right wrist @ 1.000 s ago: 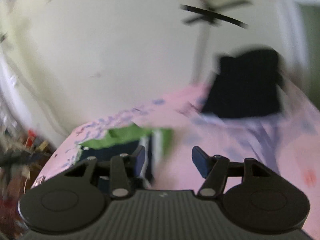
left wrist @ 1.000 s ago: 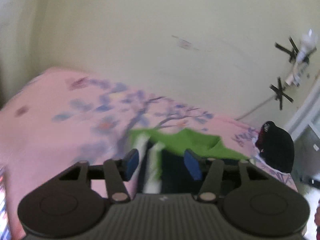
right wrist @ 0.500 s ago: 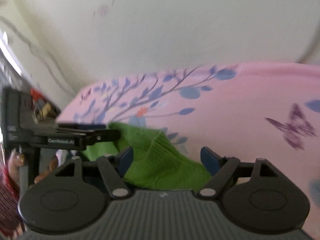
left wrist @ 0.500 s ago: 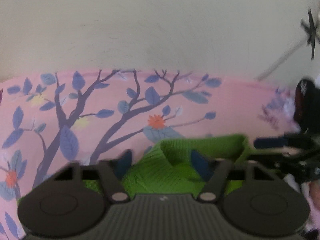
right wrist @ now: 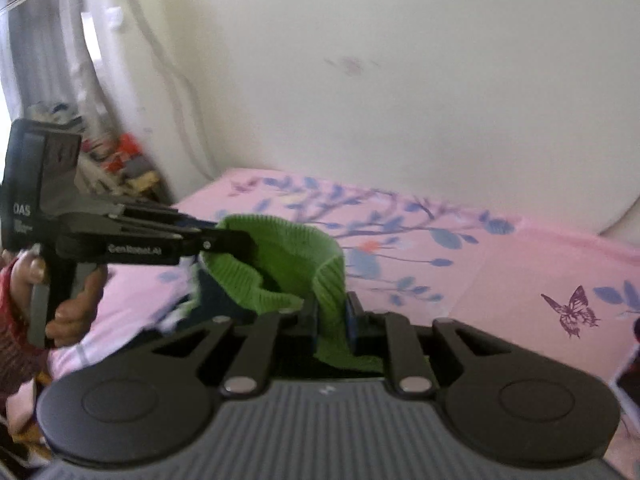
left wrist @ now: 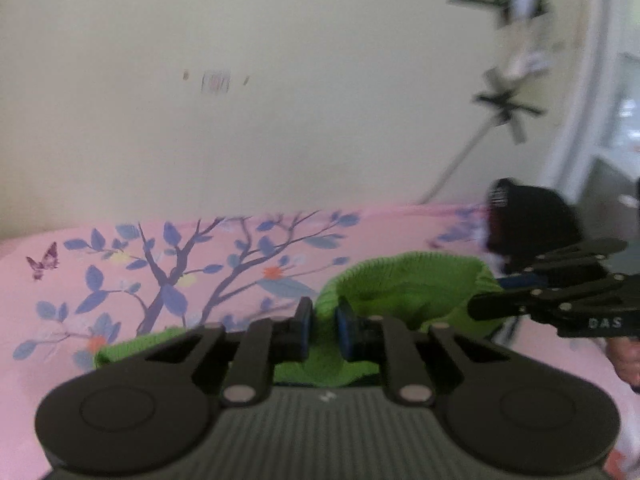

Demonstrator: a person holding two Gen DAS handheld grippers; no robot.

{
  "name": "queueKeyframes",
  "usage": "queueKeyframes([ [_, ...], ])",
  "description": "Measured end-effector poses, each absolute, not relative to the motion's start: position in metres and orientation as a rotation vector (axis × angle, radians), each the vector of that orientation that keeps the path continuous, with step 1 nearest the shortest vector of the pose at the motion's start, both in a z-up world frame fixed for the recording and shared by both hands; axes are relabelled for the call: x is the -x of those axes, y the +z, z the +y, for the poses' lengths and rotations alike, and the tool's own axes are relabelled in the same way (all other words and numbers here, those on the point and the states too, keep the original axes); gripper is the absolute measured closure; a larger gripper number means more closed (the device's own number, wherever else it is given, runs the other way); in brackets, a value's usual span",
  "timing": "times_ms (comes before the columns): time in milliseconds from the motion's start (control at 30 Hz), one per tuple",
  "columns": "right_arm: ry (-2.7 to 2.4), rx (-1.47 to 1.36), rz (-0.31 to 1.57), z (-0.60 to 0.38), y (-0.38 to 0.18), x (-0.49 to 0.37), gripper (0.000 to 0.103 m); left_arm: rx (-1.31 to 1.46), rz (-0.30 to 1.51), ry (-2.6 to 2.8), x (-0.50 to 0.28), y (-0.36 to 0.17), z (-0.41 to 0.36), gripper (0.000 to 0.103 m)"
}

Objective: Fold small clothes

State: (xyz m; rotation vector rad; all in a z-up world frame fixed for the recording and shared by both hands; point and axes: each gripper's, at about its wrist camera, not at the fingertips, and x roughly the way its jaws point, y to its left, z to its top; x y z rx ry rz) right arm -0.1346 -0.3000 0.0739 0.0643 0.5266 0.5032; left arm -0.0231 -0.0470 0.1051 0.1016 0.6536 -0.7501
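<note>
Pink floral bedsheet (left wrist: 120, 304); green ribbed knit garment (left wrist: 408, 292) bunched, both grippers' fingers (left wrist: 304, 330) clenched on it.

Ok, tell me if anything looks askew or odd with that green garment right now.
The green knit garment is bunched rather than flat: pinched by the left claw and right claw, its ribbed edge bows up in a loop above the pink floral bedsheet. Dark cloth shows beneath it. Nothing looks torn.
</note>
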Motion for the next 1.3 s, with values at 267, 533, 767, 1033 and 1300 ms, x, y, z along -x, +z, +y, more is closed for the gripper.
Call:
queueKeyframes([
  [267,0.53,0.083,0.545,-0.259,0.03,0.276,0.092,-0.064,0.689,-0.84,0.141,0.076,0.022,0.089],
  [533,0.508,-0.013,0.571,-0.247,-0.041,0.317,0.086,0.027,0.86,-0.789,0.17,0.013,0.052,0.078],
  [767,0.555,-0.137,0.527,-0.288,-0.019,0.352,0.057,0.057,0.741,-0.769,0.175,0.048,0.093,0.06],
  [1033,0.378,-0.31,0.38,-0.292,0.015,0.297,0.06,0.133,0.678,-0.739,0.12,0.061,0.072,0.062],
  [1300,0.322,-0.276,0.511,-0.267,-0.044,0.255,0.061,0.068,0.753,-0.562,0.041,0.008,0.034,0.087],
])
